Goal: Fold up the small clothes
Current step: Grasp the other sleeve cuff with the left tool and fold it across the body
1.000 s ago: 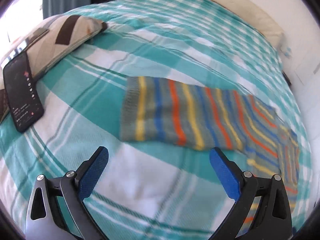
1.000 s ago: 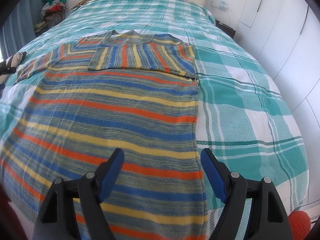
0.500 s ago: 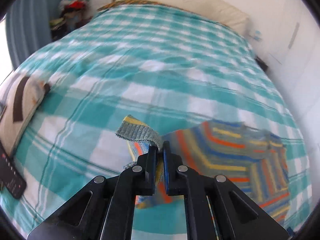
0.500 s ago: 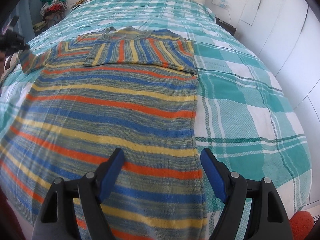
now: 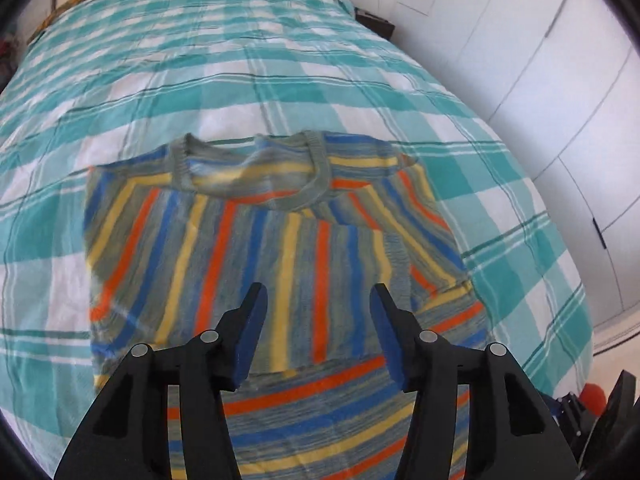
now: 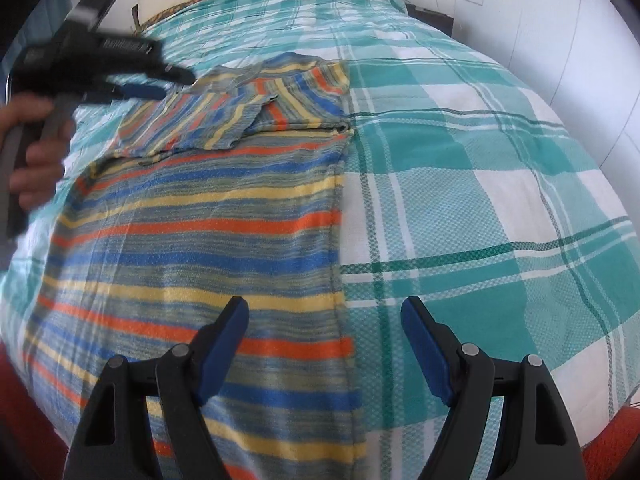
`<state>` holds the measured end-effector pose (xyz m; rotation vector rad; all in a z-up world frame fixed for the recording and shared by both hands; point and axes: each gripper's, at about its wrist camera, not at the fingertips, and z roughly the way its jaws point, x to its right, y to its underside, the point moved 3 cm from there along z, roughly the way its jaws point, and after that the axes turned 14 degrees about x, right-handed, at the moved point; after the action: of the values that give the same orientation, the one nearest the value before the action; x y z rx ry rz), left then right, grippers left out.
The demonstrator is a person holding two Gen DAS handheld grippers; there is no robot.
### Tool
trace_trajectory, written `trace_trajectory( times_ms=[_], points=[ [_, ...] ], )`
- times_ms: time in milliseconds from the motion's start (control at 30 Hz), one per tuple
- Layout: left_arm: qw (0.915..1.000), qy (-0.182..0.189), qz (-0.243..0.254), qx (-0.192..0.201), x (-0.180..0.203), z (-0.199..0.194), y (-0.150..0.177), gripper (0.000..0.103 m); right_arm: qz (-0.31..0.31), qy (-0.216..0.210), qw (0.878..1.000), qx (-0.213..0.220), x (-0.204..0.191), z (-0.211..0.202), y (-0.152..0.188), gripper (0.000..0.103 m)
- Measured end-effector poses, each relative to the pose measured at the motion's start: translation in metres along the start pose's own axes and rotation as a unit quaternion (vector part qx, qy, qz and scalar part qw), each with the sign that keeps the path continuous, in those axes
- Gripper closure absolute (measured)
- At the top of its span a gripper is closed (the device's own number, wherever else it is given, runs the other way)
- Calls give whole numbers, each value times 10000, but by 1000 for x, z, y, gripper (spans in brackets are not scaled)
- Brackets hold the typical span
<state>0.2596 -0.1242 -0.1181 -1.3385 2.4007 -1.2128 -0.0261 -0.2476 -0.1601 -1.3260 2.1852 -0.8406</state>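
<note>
I held my left gripper (image 5: 316,336) above the striped sweater (image 5: 256,248), its blue-padded jaws spread apart with nothing between them. The sweater lay flat on the teal plaid bedspread (image 5: 200,60), both sleeves folded across its chest, the grey neckband (image 5: 320,168) at the sweater's far end toward the head of the bed. My right gripper (image 6: 324,344) hung low over the sweater's near right edge, jaws wide and holding nothing; one finger (image 6: 224,340) stood over the stripes, the other over bare bedspread just beside the hem. From that side, my left hand (image 6: 36,148) showed blurred to the left of the sweater's folded sleeves (image 6: 208,120), gripping the tool's handle. White cupboard doors (image 5: 560,80) stood beyond the sweater's right side.
</note>
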Motion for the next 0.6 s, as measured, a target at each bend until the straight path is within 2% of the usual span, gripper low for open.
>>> trace_trajectory(
  times_ms=[67, 133, 167, 200, 233, 300, 333, 400, 433, 467, 500, 533, 567, 600],
  points=[
    [9983, -499, -181, 230, -40, -16, -4, 44, 285, -204, 9994, -52, 14, 2, -12, 25],
    [9940, -1024, -144, 350, -71, -21, -3, 48, 585, -607, 9964, -58, 20, 11, -35, 25],
    [9919, -1233, -88, 284, -84, -18, 0, 50, 749, -871, 9934, -63, 20, 18, -50, 25],
    [9907, -1353, -41, 146, -94, -12, 6, 58, 947, -1163, 9886, -121, 18, 27, -67, 25],
    [9892, -1462, 14, -50, -101, -5, 14, 67, 1171, -1509, 9814, -211, 14, 39, -85, 25],
    [9864, -1612, 57, -320, -111, 2, 30, 68, 1541, -2038, 9664, -293, 4, 66, -119, 25],
    [9862, -1626, 32, -310, -113, 2, 35, 64, 1622, -2165, 9621, -349, -3, 81, -132, 25],
    [9870, -1587, -62, -226, -118, -1, 41, 57, 1626, -2196, 9604, -536, -15, 114, -150, 32],
    [9876, -1552, -96, -196, -119, -1, 41, 57, 1627, -2162, 9606, -637, -20, 131, -155, 34],
    [9885, -1490, -149, -200, -121, 0, 42, 61, 1633, -2172, 9591, -797, -25, 148, -157, 39],
    [9899, -1383, -233, -213, -122, 3, 42, 92, 1678, -2188, 9566, -945, -29, 165, -157, 46],
    [9901, -1346, -275, -273, -122, 7, 42, 101, 1723, -2199, 9536, -1119, -34, 180, -154, 51],
    [9892, -1429, -194, -276, -121, 9, 41, 101, 1744, -2196, 9508, -1320, -40, 194, -150, 69],
    [9885, -1485, -124, -247, -120, 7, 40, 102, 1707, -2110, 9520, -1415, -44, 203, -148, 93]
  ],
)
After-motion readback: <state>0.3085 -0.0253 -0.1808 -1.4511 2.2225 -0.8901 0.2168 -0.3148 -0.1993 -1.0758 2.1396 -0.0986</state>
